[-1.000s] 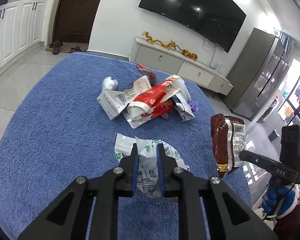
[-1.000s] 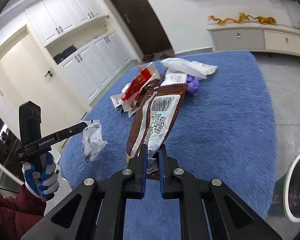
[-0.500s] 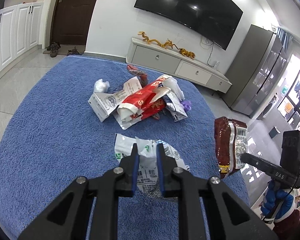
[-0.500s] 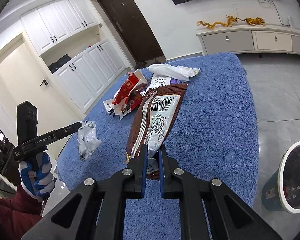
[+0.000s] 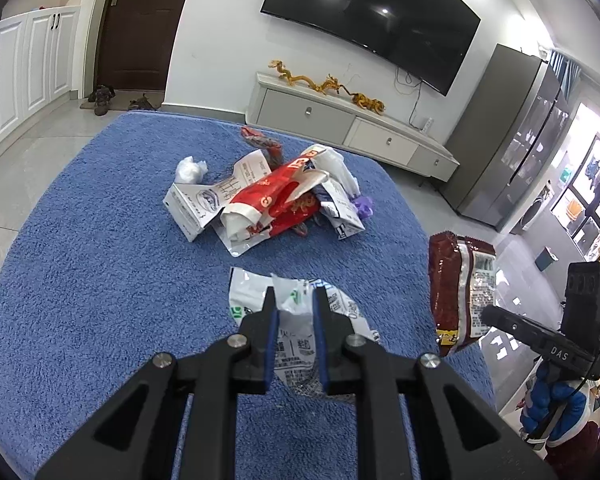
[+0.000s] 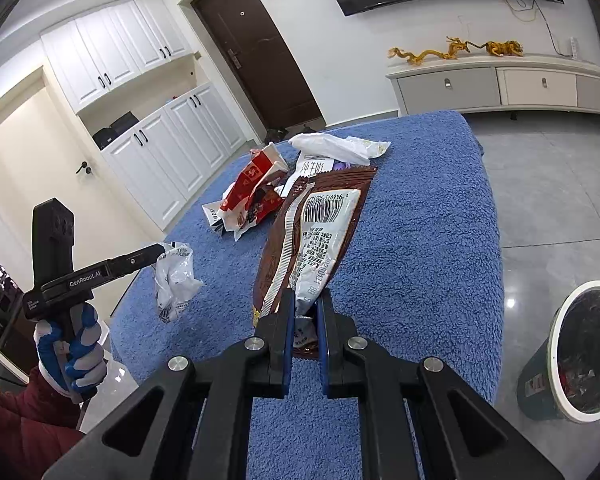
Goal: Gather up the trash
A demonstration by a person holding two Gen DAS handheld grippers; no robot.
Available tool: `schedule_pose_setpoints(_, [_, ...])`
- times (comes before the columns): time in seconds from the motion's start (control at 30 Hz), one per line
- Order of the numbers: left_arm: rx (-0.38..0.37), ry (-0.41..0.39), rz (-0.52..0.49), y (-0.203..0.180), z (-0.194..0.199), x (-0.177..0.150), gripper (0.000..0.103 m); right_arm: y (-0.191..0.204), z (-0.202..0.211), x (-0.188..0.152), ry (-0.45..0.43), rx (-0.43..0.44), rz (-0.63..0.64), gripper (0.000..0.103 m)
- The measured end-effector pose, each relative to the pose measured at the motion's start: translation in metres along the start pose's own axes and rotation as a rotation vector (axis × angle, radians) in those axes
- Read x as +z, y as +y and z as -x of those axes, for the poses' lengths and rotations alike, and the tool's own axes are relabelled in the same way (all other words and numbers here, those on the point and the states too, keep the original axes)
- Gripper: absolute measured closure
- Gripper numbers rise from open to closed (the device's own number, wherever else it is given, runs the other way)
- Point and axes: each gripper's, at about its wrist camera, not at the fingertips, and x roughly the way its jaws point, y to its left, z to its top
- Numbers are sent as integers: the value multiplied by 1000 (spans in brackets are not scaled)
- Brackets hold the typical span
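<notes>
My left gripper (image 5: pixel 293 304) is shut on a crumpled white plastic wrapper (image 5: pixel 296 322) and holds it above the blue fleece surface (image 5: pixel 100 280); both also show in the right wrist view (image 6: pixel 176 276). My right gripper (image 6: pixel 305 304) is shut on a dark red snack bag (image 6: pixel 316 236) with a white barcode label, held in the air; the bag also shows in the left wrist view (image 5: pixel 458 292). A pile of trash (image 5: pixel 276 200) with a red and white bag, a white carton and plastic lies at the middle of the blue surface.
A round bin with a white rim (image 6: pixel 572 356) stands on the tiled floor at the right of the blue surface. A white TV cabinet (image 5: pixel 352 136) and a wall TV (image 5: pixel 372 20) are behind. White cupboards (image 6: pixel 148 128) line the left wall.
Both grippers have drawn back from the pile, each still holding its piece. The bin has come further into the right wrist view.
</notes>
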Motion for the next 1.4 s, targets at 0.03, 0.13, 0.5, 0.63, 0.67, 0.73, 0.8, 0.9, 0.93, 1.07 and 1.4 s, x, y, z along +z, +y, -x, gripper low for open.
schedule_pose_setpoints(0.03, [1, 0, -1, 0, 0, 0, 88, 0, 0, 0, 0, 1, -1, 93])
schedule_pose_setpoints(0.13, [1, -1, 0, 0, 0, 0, 88, 0, 0, 0, 2, -6, 2, 93])
schedule_pose_setpoints(0.5, [1, -16, 13, 3, 5, 1, 88, 2, -1, 2, 1, -7, 10, 93])
schedule_pose_setpoints(0.63, [-6, -22, 15, 5, 8, 0, 88, 5, -1, 1, 2, -11, 19, 93])
schedule_pose_setpoints(0.67, [-7, -22, 16, 6, 9, -1, 88, 5, -1, 1, 3, -13, 22, 93])
schedule_pose_setpoints(0.73, [-7, -18, 17, 7, 8, -2, 88, 6, -1, 1, 4, -15, 25, 93])
schedule_pose_setpoints(0.8, [-5, -16, 18, 7, 7, -1, 88, 6, -2, 0, 7, -17, 25, 93])
schedule_pose_setpoints(0.9, [-6, -19, 20, 7, 8, -1, 88, 5, -2, 0, 8, -17, 24, 93])
schedule_pose_setpoints(0.93, [-6, -20, 20, 7, 9, -1, 88, 5, -2, 1, 8, -17, 24, 93])
schedule_pose_setpoints(1.07, [-4, -17, 21, 6, 9, -2, 88, 5, -2, 1, 6, -17, 23, 93])
schedule_pose_setpoints(1.4, [-5, -22, 22, 8, 10, 0, 89, 4, -3, 2, 11, -16, 23, 93])
